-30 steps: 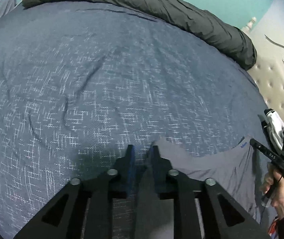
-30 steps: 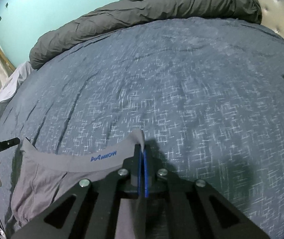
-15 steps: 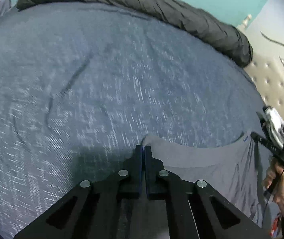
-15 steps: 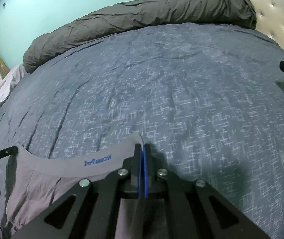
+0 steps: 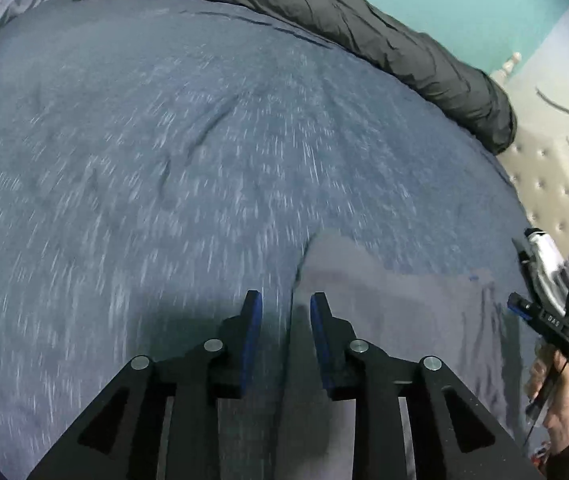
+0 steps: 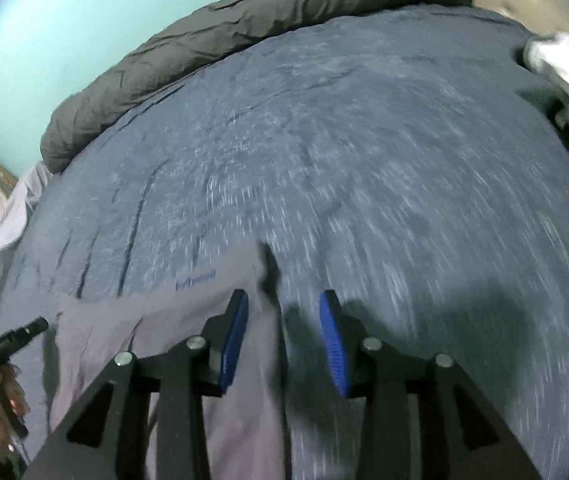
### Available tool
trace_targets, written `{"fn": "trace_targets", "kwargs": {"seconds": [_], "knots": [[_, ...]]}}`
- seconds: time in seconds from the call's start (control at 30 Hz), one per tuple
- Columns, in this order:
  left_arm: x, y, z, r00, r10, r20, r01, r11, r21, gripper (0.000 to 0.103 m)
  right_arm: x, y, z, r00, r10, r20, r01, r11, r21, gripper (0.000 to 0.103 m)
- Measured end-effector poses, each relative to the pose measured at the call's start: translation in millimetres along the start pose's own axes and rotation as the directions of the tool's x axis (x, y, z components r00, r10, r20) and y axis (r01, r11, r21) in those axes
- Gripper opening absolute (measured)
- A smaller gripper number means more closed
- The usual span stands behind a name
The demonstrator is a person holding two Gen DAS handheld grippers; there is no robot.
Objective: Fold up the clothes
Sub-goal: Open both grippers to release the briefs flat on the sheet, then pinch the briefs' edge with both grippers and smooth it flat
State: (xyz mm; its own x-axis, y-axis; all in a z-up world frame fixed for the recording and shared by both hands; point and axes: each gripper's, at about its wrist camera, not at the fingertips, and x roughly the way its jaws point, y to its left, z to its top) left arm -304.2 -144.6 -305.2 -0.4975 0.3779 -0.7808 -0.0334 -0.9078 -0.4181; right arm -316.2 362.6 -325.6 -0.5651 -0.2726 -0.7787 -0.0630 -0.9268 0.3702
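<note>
Grey underwear (image 5: 384, 320) with a blue logo on its waistband (image 6: 195, 282) lies flat on the blue patterned bedsheet (image 5: 164, 160). My left gripper (image 5: 286, 306) is open above the garment's left waistband corner and holds nothing. My right gripper (image 6: 283, 306) is open above the right waistband corner (image 6: 262, 268) and holds nothing. The other gripper shows at the edge of each view, the right one in the left wrist view (image 5: 548, 320) and the left one in the right wrist view (image 6: 8, 342). Both views are motion-blurred.
A dark grey rolled duvet (image 5: 324, 12) lies along the far edge of the bed, also in the right wrist view (image 6: 244, 28). A tufted beige headboard (image 5: 556, 172) stands at the right. White and black clothes (image 6: 568, 64) lie near it.
Both grippers have opened and let go of the waistband corners. The garment now lies on the sheet and both cameras have pulled back.
</note>
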Motion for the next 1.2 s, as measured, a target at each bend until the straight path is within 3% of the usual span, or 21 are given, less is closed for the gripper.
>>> {"fn": "trace_targets", "kwargs": {"seconds": [0.27,0.37,0.47,0.8,1.13,1.2], "knots": [[-19.2,-10.2,-57.2,1.000,-0.029,0.007,0.029,0.996,-0.079,0.028,-48.5,-21.9,-76.8,0.991,0.126,-0.037,-0.117,0.976,0.184,0.037],[-28.6,-11.7,-82.7,1.000,-0.026,0.010,0.027,0.995,-0.092,0.028,-59.9,-25.6,-101.2,0.990,0.140,-0.021,-0.130,0.958,0.256,0.037],[-38.1,-8.0,-104.3,1.000,-0.018,0.007,0.018,0.995,-0.095,0.028,-67.6,-20.7,-116.5,0.992,0.124,-0.005,-0.119,0.960,0.253,0.038],[-39.8,-8.4,-115.5,0.999,-0.012,0.042,0.017,0.994,-0.111,0.028,-63.2,-21.3,-136.1,0.989,0.143,0.019,-0.143,0.946,0.291,0.041],[-29.8,-18.9,-120.2,0.998,0.023,0.051,-0.017,0.994,-0.107,0.028,-58.4,-13.7,-140.0,0.993,0.116,-0.004,-0.113,0.974,0.198,0.041],[-23.3,-22.6,-122.9,0.998,0.042,0.042,-0.038,0.995,-0.096,0.028,-58.1,-10.2,-141.1,0.995,0.099,-0.007,-0.096,0.980,0.177,0.036]]}}
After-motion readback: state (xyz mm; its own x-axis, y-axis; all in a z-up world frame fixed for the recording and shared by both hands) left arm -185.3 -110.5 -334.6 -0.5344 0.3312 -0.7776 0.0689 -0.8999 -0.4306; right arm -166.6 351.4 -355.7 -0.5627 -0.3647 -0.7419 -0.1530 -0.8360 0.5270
